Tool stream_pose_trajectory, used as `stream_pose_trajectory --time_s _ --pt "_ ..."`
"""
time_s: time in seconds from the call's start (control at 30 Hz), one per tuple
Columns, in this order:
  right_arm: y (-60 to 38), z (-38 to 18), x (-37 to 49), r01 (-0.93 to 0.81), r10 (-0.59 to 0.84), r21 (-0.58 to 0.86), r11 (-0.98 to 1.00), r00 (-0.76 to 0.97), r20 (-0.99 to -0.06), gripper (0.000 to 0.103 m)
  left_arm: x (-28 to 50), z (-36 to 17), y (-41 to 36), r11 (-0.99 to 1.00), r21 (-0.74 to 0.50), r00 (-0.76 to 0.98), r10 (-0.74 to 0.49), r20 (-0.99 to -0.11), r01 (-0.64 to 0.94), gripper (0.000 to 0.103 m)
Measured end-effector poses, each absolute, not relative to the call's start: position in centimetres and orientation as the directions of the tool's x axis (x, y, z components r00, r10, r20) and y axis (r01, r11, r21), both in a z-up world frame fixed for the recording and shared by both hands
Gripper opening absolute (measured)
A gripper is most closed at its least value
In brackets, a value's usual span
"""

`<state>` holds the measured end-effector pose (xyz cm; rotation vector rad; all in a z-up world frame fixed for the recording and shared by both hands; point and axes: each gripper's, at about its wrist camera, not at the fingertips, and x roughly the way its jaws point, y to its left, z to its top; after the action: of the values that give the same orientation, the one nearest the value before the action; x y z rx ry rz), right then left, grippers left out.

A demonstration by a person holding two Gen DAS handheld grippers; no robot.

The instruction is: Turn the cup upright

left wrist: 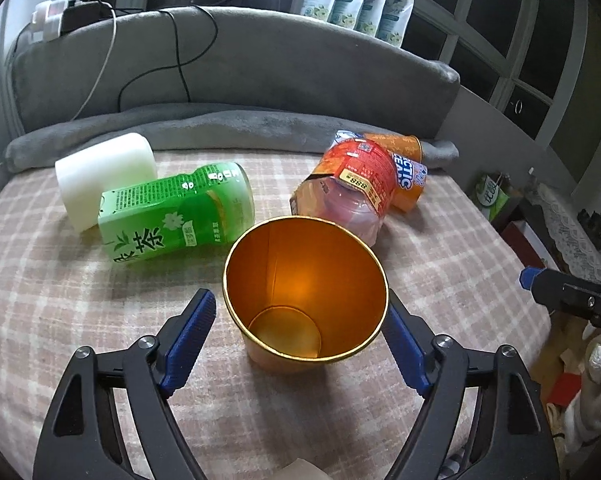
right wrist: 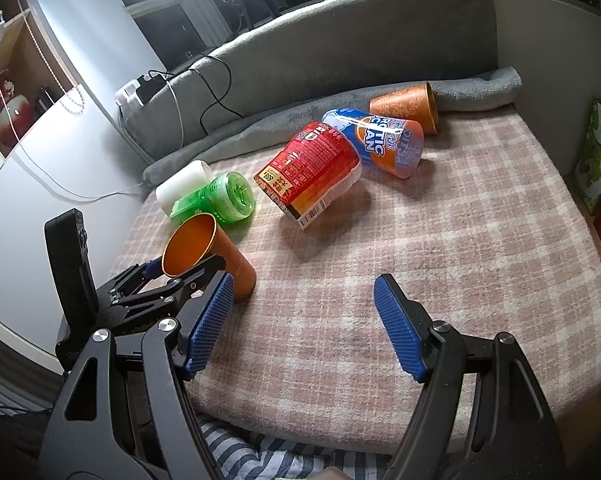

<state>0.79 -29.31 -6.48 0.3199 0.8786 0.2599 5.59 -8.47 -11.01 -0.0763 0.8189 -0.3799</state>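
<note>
Blue ribbed pads of my left gripper (left wrist: 300, 332) sit spread either side of the orange paper cup with the gold lining (left wrist: 306, 292); the right pad looks to touch the rim, the left stands just clear. That cup stands mouth-up on the pink plaid blanket (left wrist: 60, 280), tilted slightly, so I judge the flip nearly finished, only release and withdrawal left. My right gripper (right wrist: 304, 324) hangs spread wide, pinching nothing.

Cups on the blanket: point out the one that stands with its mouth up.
The plain orange cup between the left gripper's open fingers. Its gold-rimmed mouth faces up, while the green tea cup, red cup, blue-and-orange cup and patterned orange cup lie sideways.
</note>
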Motion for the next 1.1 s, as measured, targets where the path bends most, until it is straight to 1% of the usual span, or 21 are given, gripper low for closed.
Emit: stream_pose_trajectory --time_s 0.13,0.2,0.43,0.5,0.6,0.73,0.8,0.93,1.0,1.1 --pt "-29.0 -6.1 0.7 -0.095 0.336 0.360 0.928 0.629 -0.701 0.076 5.2 -11.0 -8.2 0.927 -0.218 0.611 -0.367 -0.701 0.306 0.082" --pt "-28.9 -5.9 0.7 -0.094 0.325 0.350 0.932 0.647 -0.690 0.086 4.8 -10.9 -7.9 0.926 -0.218 0.611 -0.368 -0.701 0.308 0.082" --pt "-27.5 -4.9 0.3 -0.110 0.260 0.260 0.959 0.704 -0.661 0.088 2.5 -10.2 -5.8 0.932 -0.203 0.631 -0.354 -0.691 0.300 0.082" --pt "-27.0 -4.7 0.2 -0.110 0.232 0.224 0.968 0.724 -0.650 0.092 1.8 -9.7 -5.0 0.939 -0.191 0.655 -0.336 -0.677 0.285 0.082" --pt "-26.2 -4.5 0.1 -0.112 0.196 0.170 0.979 0.747 -0.636 0.093 0.5 -8.2 -3.4 0.960 -0.147 0.727 -0.278 -0.628 0.240 0.082" --pt "-24.6 -4.2 -0.3 -0.115 0.139 0.080 0.990 0.777 -0.614 0.095 -0.7 -5.9 -1.8 0.983 -0.086 0.821 -0.185 -0.541 0.165 0.082" --pt "-23.8 -4.0 -0.6 -0.112 0.108 0.031 0.993 0.798 -0.593 0.099 -1.1 -5.1 -1.2 0.987 -0.074 0.848 -0.158 -0.506 0.141 0.082" --pt "-22.4 -3.7 -1.3 -0.097 0.051 -0.056 0.994 0.838 -0.543 0.102 -1.6 -3.9 -0.5 0.993 -0.059 0.883 -0.115 -0.455 0.099 0.082" --pt "-21.9 -3.6 -1.5 -0.084 0.030 -0.080 0.993 0.851 -0.525 0.102 -1.7 -3.5 -0.2 0.995 -0.059 0.894 -0.101 -0.436 0.084 0.082" --pt "-21.7 -3.6 -1.6 -0.070 0.021 -0.076 0.995 0.857 -0.515 0.103 -2.1 -2.8 0.1 0.997 -0.057 0.911 -0.075 -0.405 0.057 0.082"
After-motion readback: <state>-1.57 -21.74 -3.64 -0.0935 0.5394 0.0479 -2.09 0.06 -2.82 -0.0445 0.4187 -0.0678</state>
